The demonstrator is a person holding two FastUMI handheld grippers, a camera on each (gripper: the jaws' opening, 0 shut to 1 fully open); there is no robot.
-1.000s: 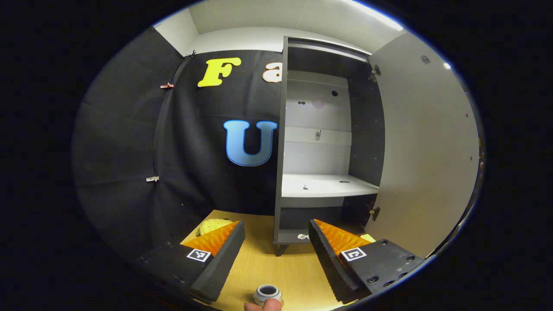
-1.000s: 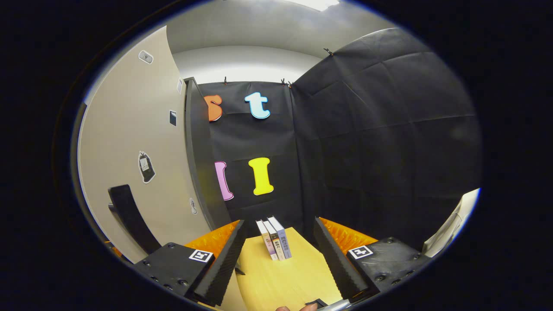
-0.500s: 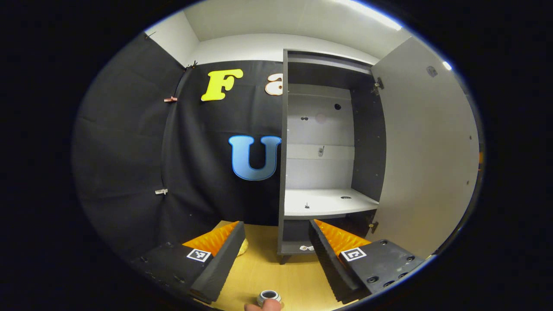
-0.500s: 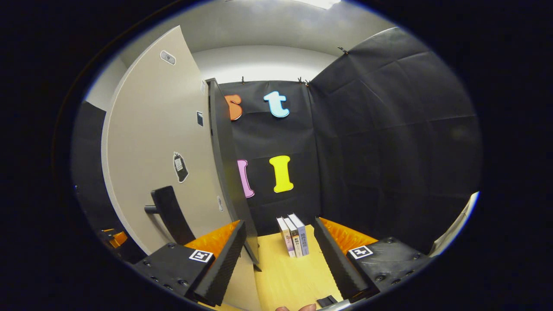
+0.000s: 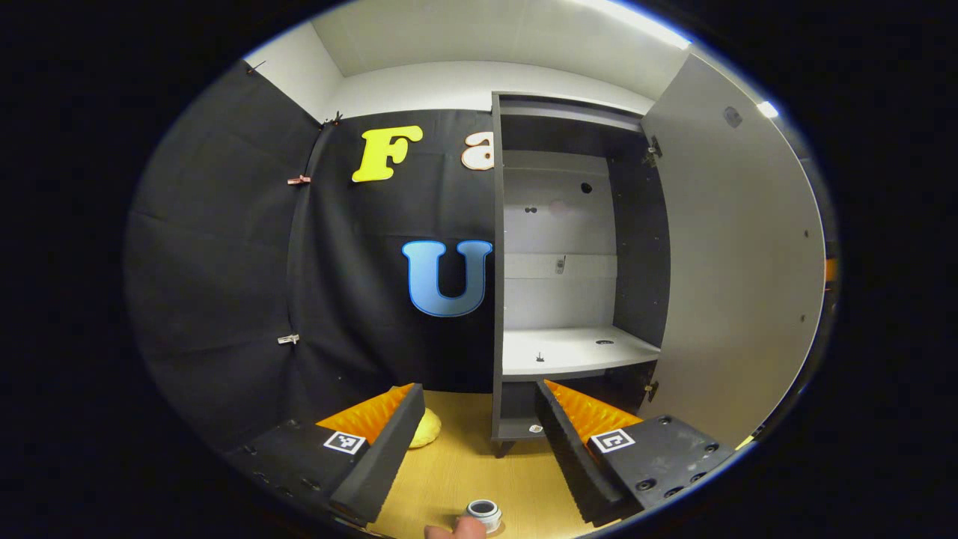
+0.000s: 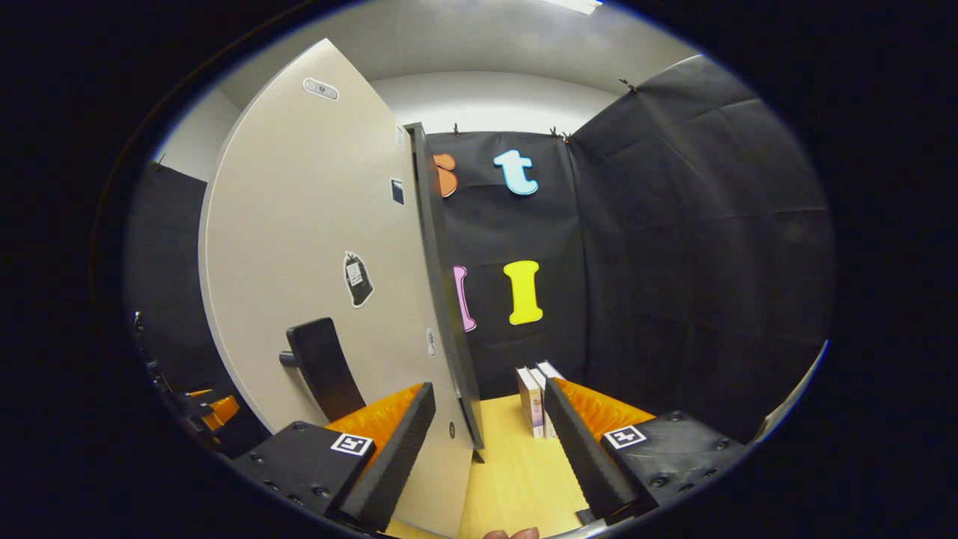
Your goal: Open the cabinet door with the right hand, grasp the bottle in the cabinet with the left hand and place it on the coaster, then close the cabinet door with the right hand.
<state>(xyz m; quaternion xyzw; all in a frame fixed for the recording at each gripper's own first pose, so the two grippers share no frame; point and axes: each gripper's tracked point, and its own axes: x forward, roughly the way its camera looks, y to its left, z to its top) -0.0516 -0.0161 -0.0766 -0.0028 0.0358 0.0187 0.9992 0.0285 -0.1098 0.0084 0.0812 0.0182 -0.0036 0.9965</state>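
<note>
My left gripper (image 5: 479, 427), fingers wide and empty, faces the open cabinet (image 5: 572, 352); the door (image 6: 322, 247) stands left of my right gripper's (image 6: 486, 430) wide fingers.

Both views low, near cabinet door (image 5: 737, 254)

Cabinet door (image 5: 737, 254) swung wide open; bottle (image 5: 483, 513) upright on table, cap off.

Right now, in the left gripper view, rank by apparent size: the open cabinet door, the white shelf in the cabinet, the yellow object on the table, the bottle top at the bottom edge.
1. Cabinet door, clearly largest.
2. White shelf.
3. Yellow object and bottle top: both small, partly hidden, and at different distances, so unranked.
</note>
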